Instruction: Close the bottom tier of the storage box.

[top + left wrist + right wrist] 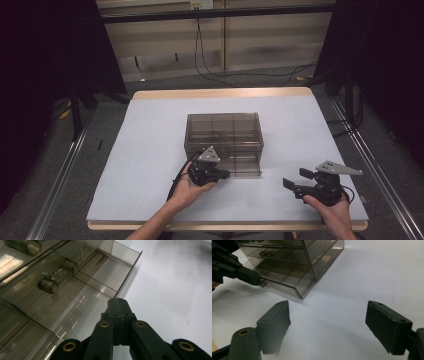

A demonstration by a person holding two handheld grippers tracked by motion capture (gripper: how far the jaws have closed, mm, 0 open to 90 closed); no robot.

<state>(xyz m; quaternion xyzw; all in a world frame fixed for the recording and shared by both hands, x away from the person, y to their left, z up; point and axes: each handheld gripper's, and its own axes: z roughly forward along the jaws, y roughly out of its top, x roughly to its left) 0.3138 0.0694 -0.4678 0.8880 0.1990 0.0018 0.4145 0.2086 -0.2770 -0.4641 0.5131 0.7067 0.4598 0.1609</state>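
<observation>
We have the smoky drawer cabinet (224, 141) mid-table, bottom drawer (287, 282) pulled partly out. Left gripper (118, 305) is clenched at its front, probably on the handle. Right gripper (329, 326) idles agape nearby. Left to do: finish the pull.

Black left gripper (223, 175), brass-ringed pivots, grey three-cornered plate, bare forearms

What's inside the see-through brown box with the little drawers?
The smoky transparent plastic drawer box has its bottom drawer pulled out; its divided compartments look empty. The left tongs are shut at its front edge. The upper drawers show only handles; glare hides their contents.
</observation>
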